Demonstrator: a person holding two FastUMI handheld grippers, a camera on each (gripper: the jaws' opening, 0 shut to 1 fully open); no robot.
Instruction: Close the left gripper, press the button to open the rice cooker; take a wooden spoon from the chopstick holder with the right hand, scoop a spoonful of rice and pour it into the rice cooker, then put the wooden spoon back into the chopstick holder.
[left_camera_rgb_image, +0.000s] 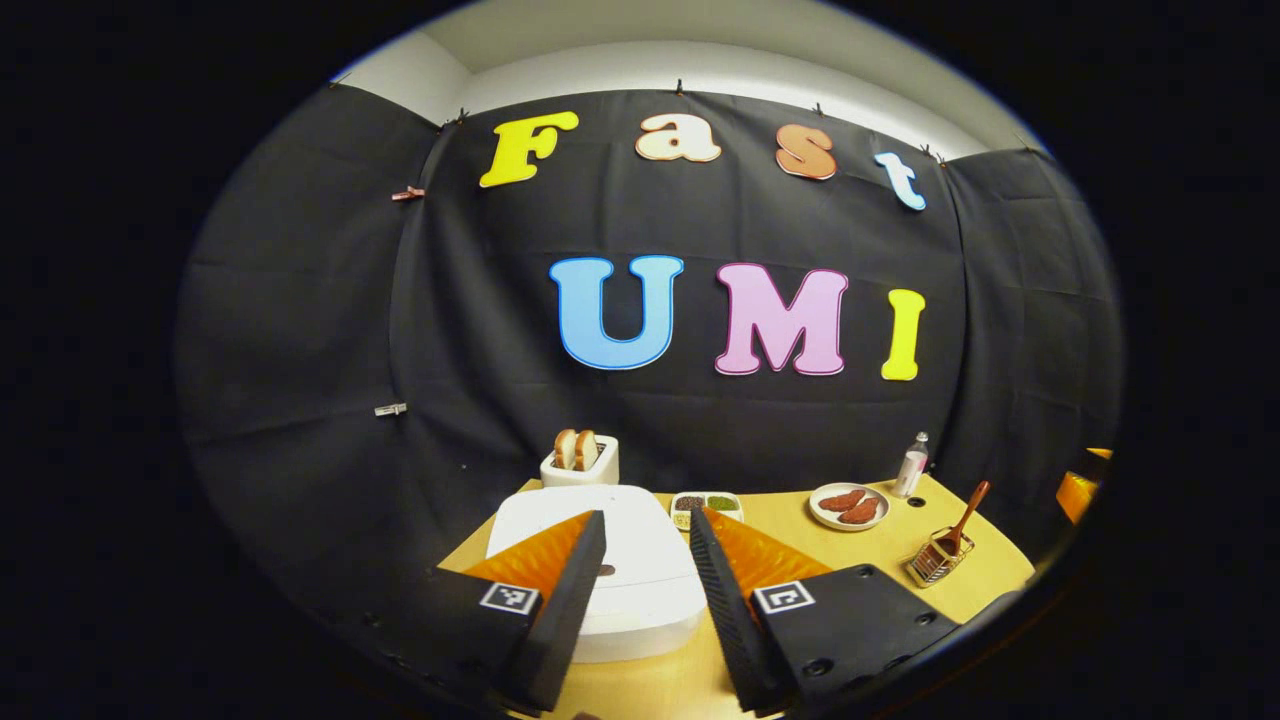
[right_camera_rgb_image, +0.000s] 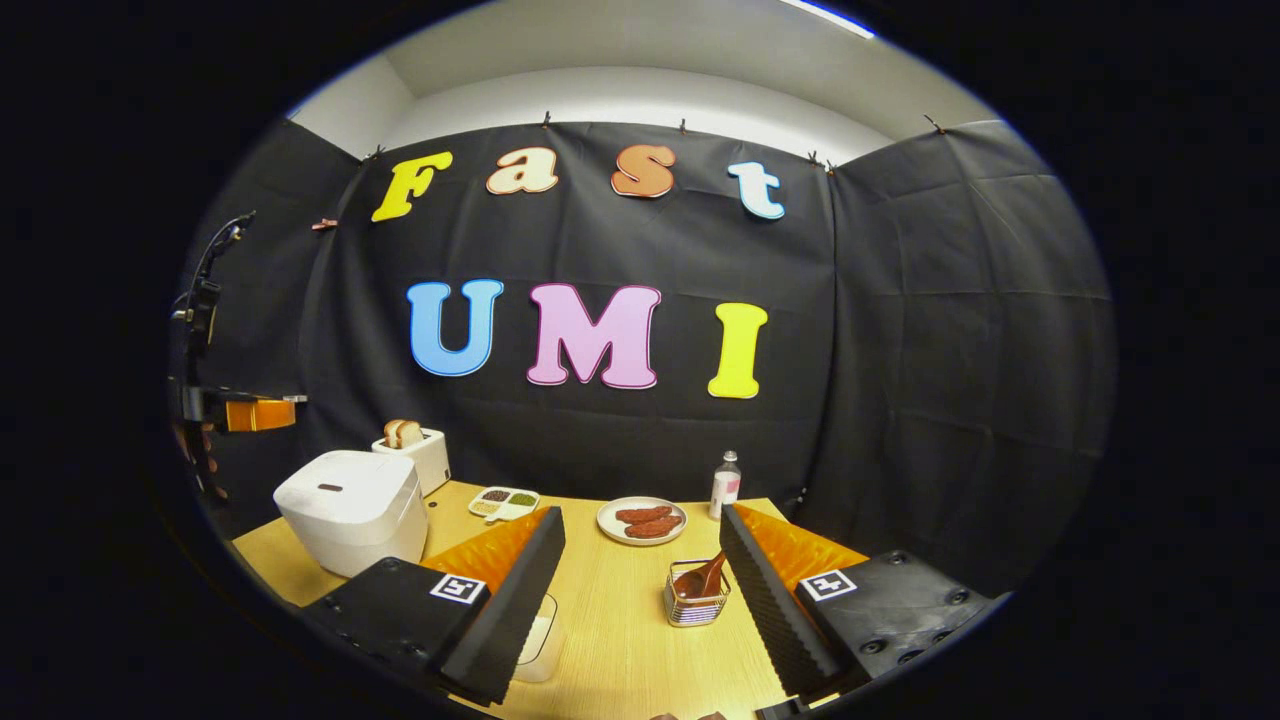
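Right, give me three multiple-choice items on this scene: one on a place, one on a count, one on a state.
1. Where is the wooden spoon?
A. in the wire holder
B. on the plate
C. inside the rice cooker

2. How many bread slices stand in the toaster?
A. none
B. two
C. five

3. The rice cooker's lid is:
A. shut
B. wide open
C. lying on the table

Answers:
1 A, the spoon's handle sticks up out of the holder.
2 B, two slices show above the slots.
3 A, the lid sits flat on the cooker's body in both views.

Hand-held gripper (right_camera_rgb_image: 640, 590) agape above chopstick holder (right_camera_rgb_image: 697, 598)
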